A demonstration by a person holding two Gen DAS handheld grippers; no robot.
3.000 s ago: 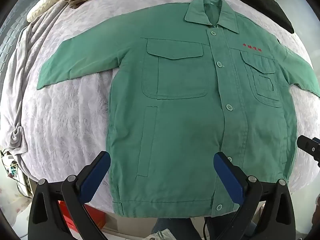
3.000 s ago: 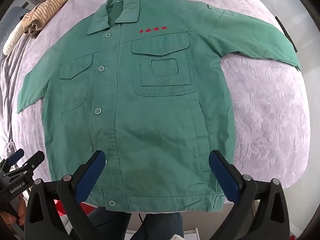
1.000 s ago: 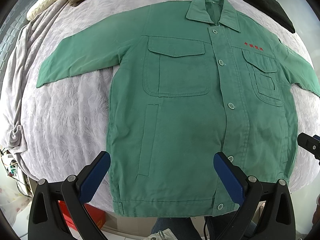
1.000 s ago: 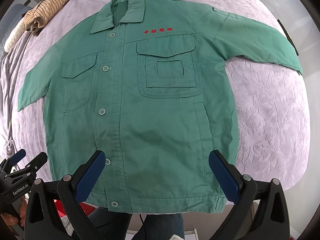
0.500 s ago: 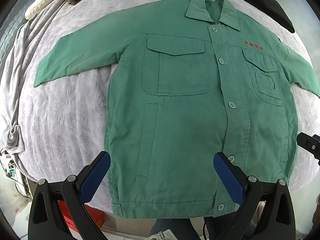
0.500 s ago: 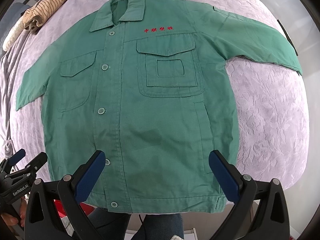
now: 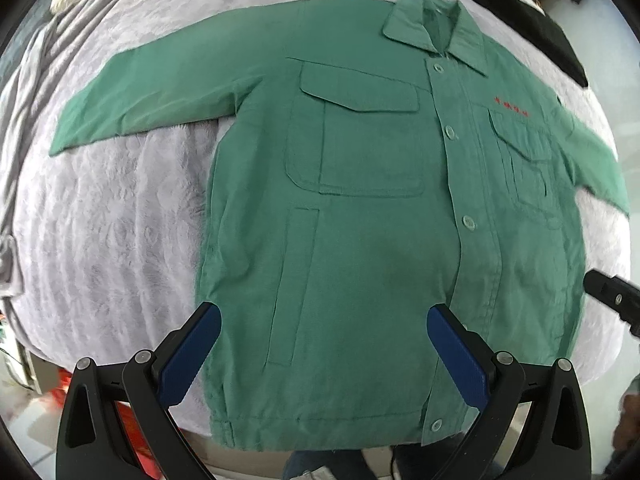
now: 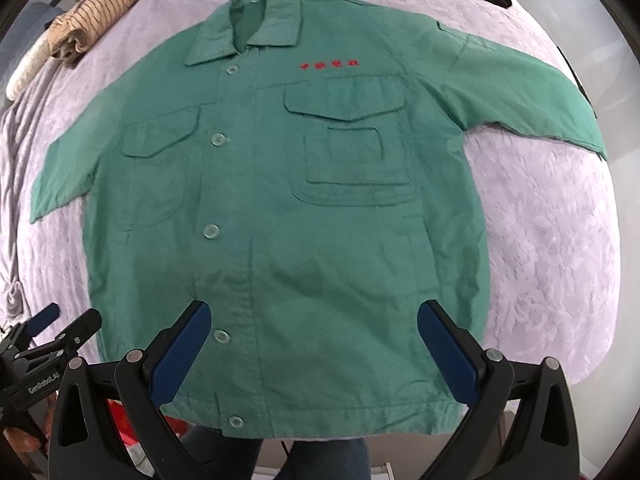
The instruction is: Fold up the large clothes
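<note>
A green work jacket (image 7: 372, 240) lies flat and buttoned on a lilac bedspread (image 7: 108, 232), collar far, both sleeves spread out; it fills the right wrist view too (image 8: 312, 232). Red characters mark its chest (image 8: 330, 65). My left gripper (image 7: 324, 340) is open and empty, above the jacket's lower left front near the hem. My right gripper (image 8: 314, 336) is open and empty, above the lower right front. The left gripper also shows at the right wrist view's lower left (image 8: 48, 332), and the right gripper at the left wrist view's right edge (image 7: 612, 292).
A striped folded garment (image 8: 96, 12) lies at the far left of the bed. A black garment (image 7: 532, 28) lies at the far right. The bedspread's near edge (image 8: 560, 368) runs just below the hem. A red object (image 7: 132, 432) sits below the bed.
Both grippers have moved forward and a little lower over the jacket, so it looks larger. The jacket has not moved. Both grippers stay open.
</note>
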